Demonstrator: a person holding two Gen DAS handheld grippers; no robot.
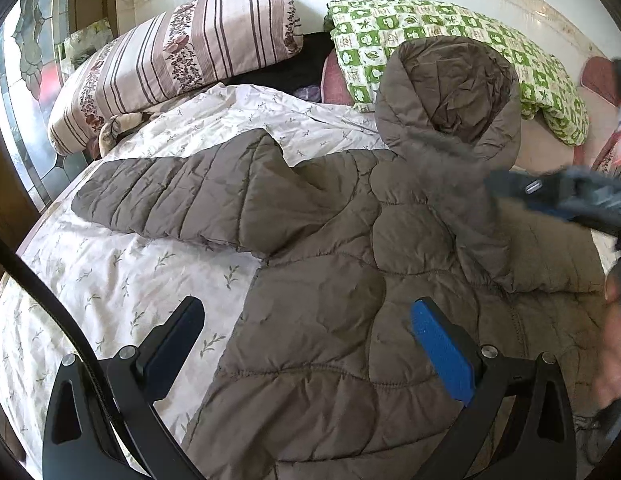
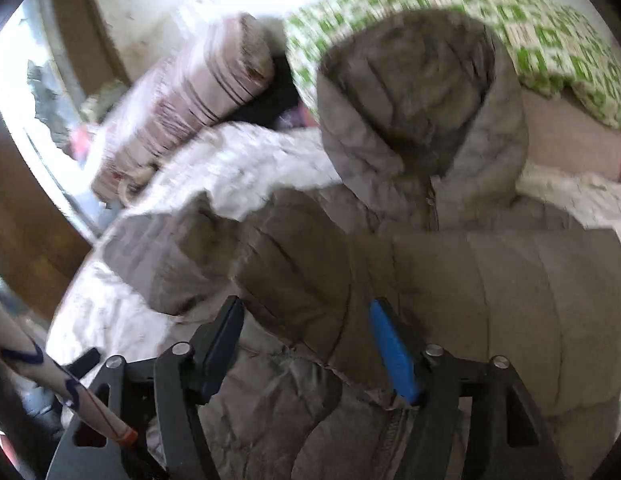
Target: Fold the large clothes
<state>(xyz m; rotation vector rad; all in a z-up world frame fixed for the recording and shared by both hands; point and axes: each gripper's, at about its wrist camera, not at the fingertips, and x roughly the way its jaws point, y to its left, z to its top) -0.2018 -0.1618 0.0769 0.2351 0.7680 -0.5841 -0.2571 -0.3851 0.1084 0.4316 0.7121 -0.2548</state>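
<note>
A grey-brown quilted hooded jacket lies spread on a bed, hood toward the pillows and one sleeve stretched out to the left. My left gripper hovers open over the jacket's left side, with nothing between its fingers. In the right wrist view the jacket fills the middle, and its other sleeve lies folded across the body. My right gripper stands open low over the jacket, with a bulge of fabric between its fingers. It also shows as a dark blur, the right gripper, at the right of the left wrist view.
A white sheet with a leaf print covers the bed. A striped floral pillow and a green checked quilt lie at the head by the wall. A window is on the left. A person's hand shows at the right edge.
</note>
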